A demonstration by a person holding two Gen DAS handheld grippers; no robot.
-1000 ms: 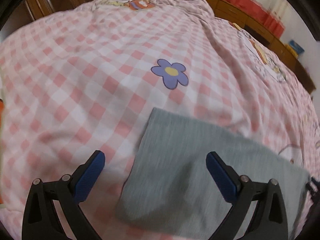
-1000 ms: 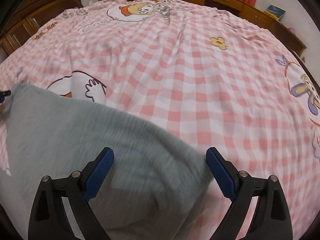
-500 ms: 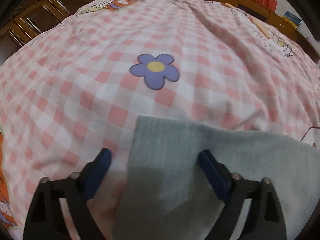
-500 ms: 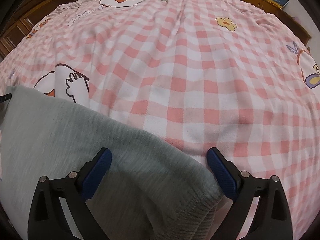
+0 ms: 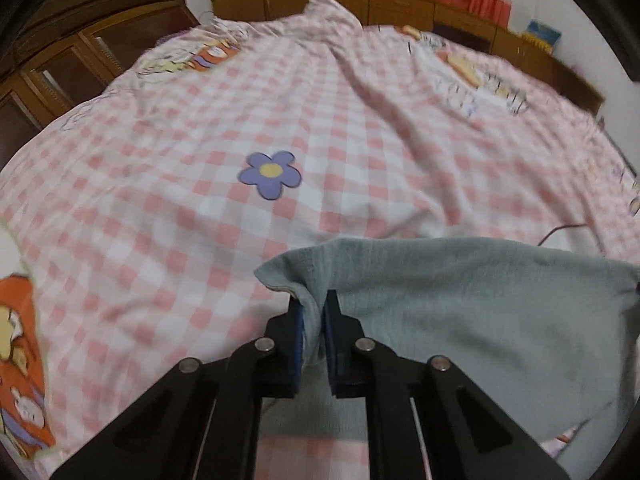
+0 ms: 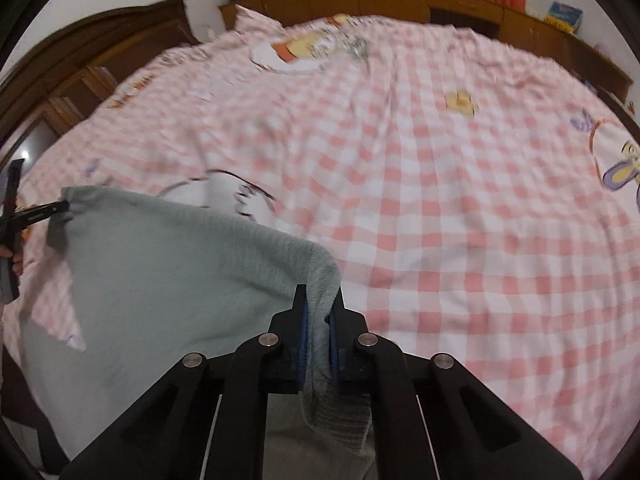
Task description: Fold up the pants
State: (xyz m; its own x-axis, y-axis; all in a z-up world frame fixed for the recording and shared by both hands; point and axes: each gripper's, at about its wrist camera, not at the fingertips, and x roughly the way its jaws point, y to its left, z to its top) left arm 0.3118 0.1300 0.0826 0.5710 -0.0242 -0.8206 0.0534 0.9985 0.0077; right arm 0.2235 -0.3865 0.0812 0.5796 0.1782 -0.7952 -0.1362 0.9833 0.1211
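Note:
Grey knit pants (image 5: 472, 312) hang lifted above a pink checked bedspread (image 5: 168, 200). In the left wrist view my left gripper (image 5: 312, 300) is shut on the pants' left corner, cloth pinched between the blue pads. In the right wrist view my right gripper (image 6: 318, 308) is shut on the right corner of the pants (image 6: 168, 280), with the ribbed edge bunched below the pads. The cloth stretches between both grips. The left gripper (image 6: 60, 208) shows at the far left of the right wrist view, holding the other corner.
The bedspread (image 6: 460, 220) carries a purple flower print (image 5: 270, 174) and cartoon prints. Dark wooden cabinets (image 5: 80, 60) stand left of the bed, a wooden headboard ledge (image 6: 440, 4) and red curtains behind it. A thin dark cable (image 5: 560, 232) lies at the right.
Both grippers went from open over the flat pants to shut on its two corners. The pants edge has been lifted off the bedspread.

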